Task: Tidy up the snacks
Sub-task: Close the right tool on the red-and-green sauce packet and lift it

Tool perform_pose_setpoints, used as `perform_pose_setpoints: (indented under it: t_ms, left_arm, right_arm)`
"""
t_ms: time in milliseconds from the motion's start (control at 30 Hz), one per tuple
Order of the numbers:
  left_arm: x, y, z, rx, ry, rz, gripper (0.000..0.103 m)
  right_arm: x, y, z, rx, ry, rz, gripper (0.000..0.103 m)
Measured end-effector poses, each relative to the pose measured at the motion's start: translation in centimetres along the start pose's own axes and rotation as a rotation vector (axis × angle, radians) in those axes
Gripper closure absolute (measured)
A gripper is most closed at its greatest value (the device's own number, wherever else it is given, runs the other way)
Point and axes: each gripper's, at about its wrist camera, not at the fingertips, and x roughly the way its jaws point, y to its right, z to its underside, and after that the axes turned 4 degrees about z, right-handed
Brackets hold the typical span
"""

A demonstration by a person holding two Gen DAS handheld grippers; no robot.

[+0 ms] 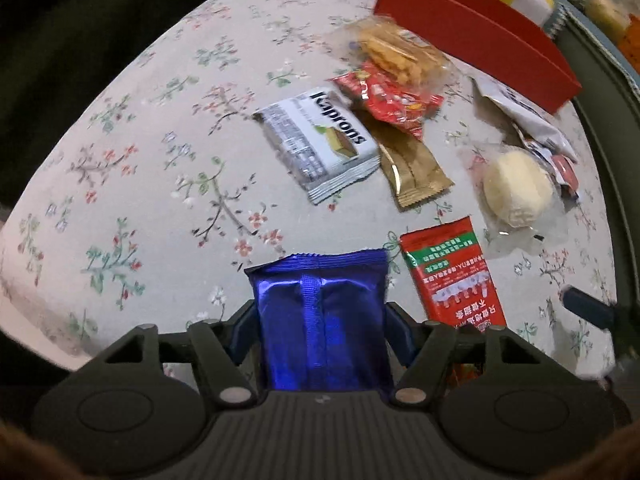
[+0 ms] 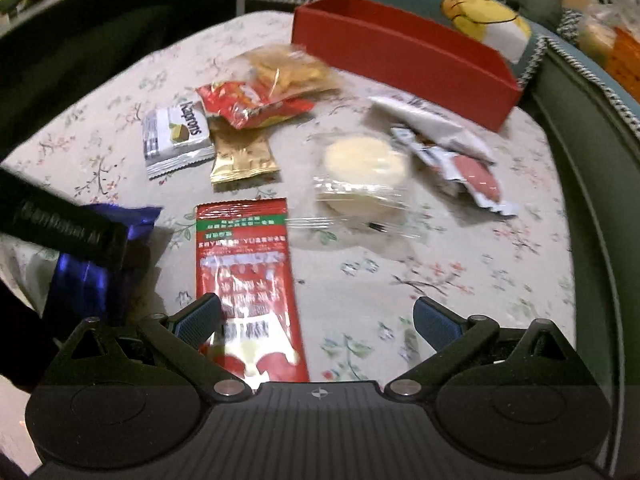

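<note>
I am pinching a blue foil snack packet [image 1: 320, 320] in my left gripper [image 1: 320, 322], its two blue-padded fingers [image 1: 240, 330] pressing against the packet's sides, the seam of the wrapper facing the camera. The packet is sitting low over the floral-clothed desk [image 1: 140, 168], near its front edge. My right gripper [image 2: 316, 320] is hovering with its fingers spread wide apart, holding nothing; a long red sachet [image 2: 246, 280] with green banding is lying flat on the desk beneath it, its lower end running under the left finger [image 2: 198, 320].

Farther back, the rest of the snacks are lying loose on the cloth. A white wafer pack [image 1: 316, 144] is lying beside a gold wrapper [image 1: 412, 168], whose top end is tucked under a crumpled red bag [image 1: 388, 100]. Behind that, a clear bag of orange crackers [image 1: 392, 52] is resting partly on the red bag. To the right, a pale round cake in clear wrap [image 2: 364, 168] is sitting just beside a white crumpled bag [image 2: 432, 120] and a small white-and-red packet [image 2: 468, 172]. A red open box [image 2: 400, 60] is standing at the desk's far edge, well apart from both grippers, with a yellow plush toy [image 2: 480, 16] behind it. In the right wrist view the blue packet is showing at the left, partly hidden by the left gripper's dark body.
</note>
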Motion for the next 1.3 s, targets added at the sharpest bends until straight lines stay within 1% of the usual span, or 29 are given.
perform_pose_setpoints:
  t_ms: [33,67,133,167,233,267,333,433,500,567,600,667,733,800,833,933,1000,1100,1133,1200,1233,1267,1300]
  left_arm:
    - [0.1,0.2,0.0,0.021,0.005,0.002,0.006]
    - [0.1,0.2,0.0,0.032,0.009,0.009,0.001]
    - [0.1,0.0,0.2,0.035,0.005,0.033,0.0]
    - [0.1,-0.1,0.3,0.039,0.002,0.04,0.0]
    - [0.0,-0.5,0.4,0.039,0.0,0.047,0.0]
    - [-0.1,-0.8,0.5,0.033,0.002,0.053,0.0]
    - [-0.2,-1.1,0.6,0.029,0.002,0.055,0.0]
    - [-0.1,-0.6,1.0,0.073,0.004,0.033,0.0]
    - [0.1,0.0,1.3,0.106,0.007,0.004,0.0]
    - [0.1,0.1,1.4,0.116,0.003,-0.011,0.0]
    - [0.1,0.2,1.5,0.119,0.001,-0.021,0.0]
    - [-0.1,0.3,1.7,0.132,0.01,-0.044,0.0]
    - [-0.1,0.7,1.8,0.151,0.016,-0.08,0.005]
    - [0.1,1.2,1.5,0.164,0.018,-0.092,0.007]
    - [0.2,1.6,1.3,0.174,0.024,-0.087,0.009]
    - [0.8,2.7,0.7,0.219,0.056,-0.091,0.011]
    - [1.1,2.7,0.3,0.223,0.064,-0.078,0.011]
    - [1.2,1.9,-0.2,0.22,0.075,-0.05,0.011]
    - [1.1,1.8,-0.4,0.209,0.076,-0.042,0.009]
    - [1.0,1.5,-0.5,0.21,0.073,-0.009,0.0]
    - [1.0,1.6,-0.3,0.224,0.068,0.001,0.0]
    - [1.2,1.6,-0.2,0.233,0.063,0.0,0.0]
    - [1.4,1.7,0.0,0.244,0.054,-0.005,0.0]
  right_arm:
    - [0.6,-0.1,-0.2,0.005,-0.014,-0.008,0.0]
    - [0.9,0.0,-0.4,0.026,-0.01,-0.035,0.0]
    - [1.6,0.1,-0.7,0.065,-0.035,-0.09,0.0]
    - [1.9,0.0,-0.7,0.061,-0.044,-0.104,0.0]
    - [2.0,-0.7,-0.5,0.005,-0.029,-0.085,0.0]
    - [2.0,-0.7,-0.4,0.006,-0.023,-0.09,0.0]
    - [2.0,-0.6,-0.6,-0.002,-0.035,-0.099,0.0]
    - [1.9,-0.7,-0.8,-0.016,-0.064,-0.095,0.001]
    - [1.5,-0.9,-0.6,-0.03,-0.06,-0.088,0.006]
    - [1.1,-1.1,-0.3,-0.052,-0.05,-0.093,0.016]
    - [0.8,-1.1,-0.2,-0.055,-0.045,-0.101,0.019]
    - [0.3,-0.7,0.1,-0.044,-0.042,-0.109,0.033]
    - [-0.1,0.3,0.4,-0.017,-0.043,-0.104,0.039]
    - [-0.5,1.3,0.6,0.015,-0.04,-0.103,0.039]
    - [-0.5,1.5,0.8,0.023,-0.039,-0.101,0.04]
    - [-0.6,1.7,1.0,0.027,-0.035,-0.098,0.04]
    - [-0.4,1.8,0.9,0.032,-0.032,-0.097,0.04]
    - [0.1,1.5,0.6,0.027,-0.022,-0.083,0.035]
    - [0.3,1.4,0.5,0.026,-0.022,-0.082,0.028]
    - [0.7,0.9,0.2,0.015,-0.019,-0.079,0.02]
    - [0.8,0.7,0.1,0.016,-0.018,-0.084,0.009]
    - [1.1,0.6,0.0,0.016,-0.03,-0.113,0.0]
    - [1.4,0.3,-0.1,0.01,-0.037,-0.146,0.0]
